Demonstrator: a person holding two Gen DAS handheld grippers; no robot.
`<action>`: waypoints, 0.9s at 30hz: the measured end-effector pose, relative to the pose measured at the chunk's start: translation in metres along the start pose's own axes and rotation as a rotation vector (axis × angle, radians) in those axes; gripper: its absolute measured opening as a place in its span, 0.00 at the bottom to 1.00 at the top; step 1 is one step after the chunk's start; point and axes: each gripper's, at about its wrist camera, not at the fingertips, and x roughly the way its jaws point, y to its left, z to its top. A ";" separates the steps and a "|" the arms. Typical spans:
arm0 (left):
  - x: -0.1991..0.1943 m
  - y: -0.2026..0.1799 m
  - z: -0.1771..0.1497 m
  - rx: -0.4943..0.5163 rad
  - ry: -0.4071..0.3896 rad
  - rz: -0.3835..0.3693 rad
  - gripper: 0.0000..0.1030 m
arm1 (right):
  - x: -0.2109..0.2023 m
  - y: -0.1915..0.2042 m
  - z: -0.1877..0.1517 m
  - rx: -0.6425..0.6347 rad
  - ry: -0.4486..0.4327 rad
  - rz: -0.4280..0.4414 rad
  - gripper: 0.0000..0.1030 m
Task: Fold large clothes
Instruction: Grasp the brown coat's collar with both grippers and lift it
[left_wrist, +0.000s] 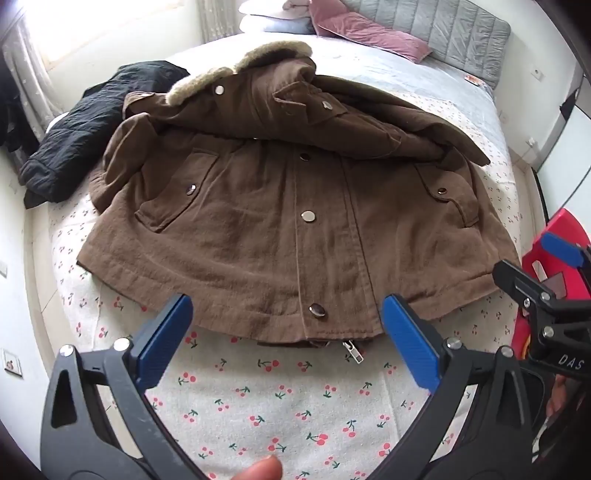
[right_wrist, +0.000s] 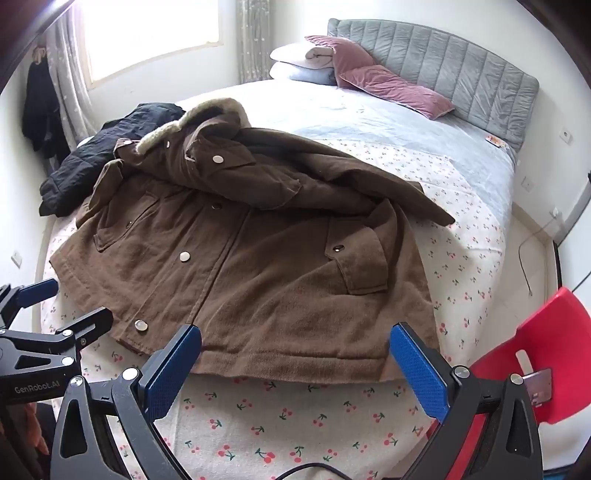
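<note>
A large brown coat with a fur-trimmed hood lies front up on the bed, its upper part and sleeves folded down across the chest. Metal snaps run down its front, and the zipper pull sticks out at the hem. My left gripper hovers open just above the near hem, nothing between its blue pads. In the right wrist view the same coat fills the middle, and my right gripper hangs open over its near right hem. Each gripper shows at the edge of the other's view.
A black quilted jacket lies bunched at the bed's far left. Pillows and a grey headboard stand at the far end. The cherry-print sheet covers the near bed. A red plastic chair stands at the right.
</note>
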 end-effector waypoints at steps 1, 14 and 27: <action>0.001 0.002 0.006 0.014 0.007 -0.016 0.99 | 0.002 -0.001 0.006 -0.017 0.006 0.038 1.00; 0.018 0.088 0.113 0.081 -0.024 0.089 0.99 | 0.059 -0.033 0.124 -0.088 0.084 0.264 1.00; 0.128 0.222 0.245 0.093 -0.041 0.246 0.99 | 0.200 -0.006 0.232 -0.284 0.089 0.198 0.97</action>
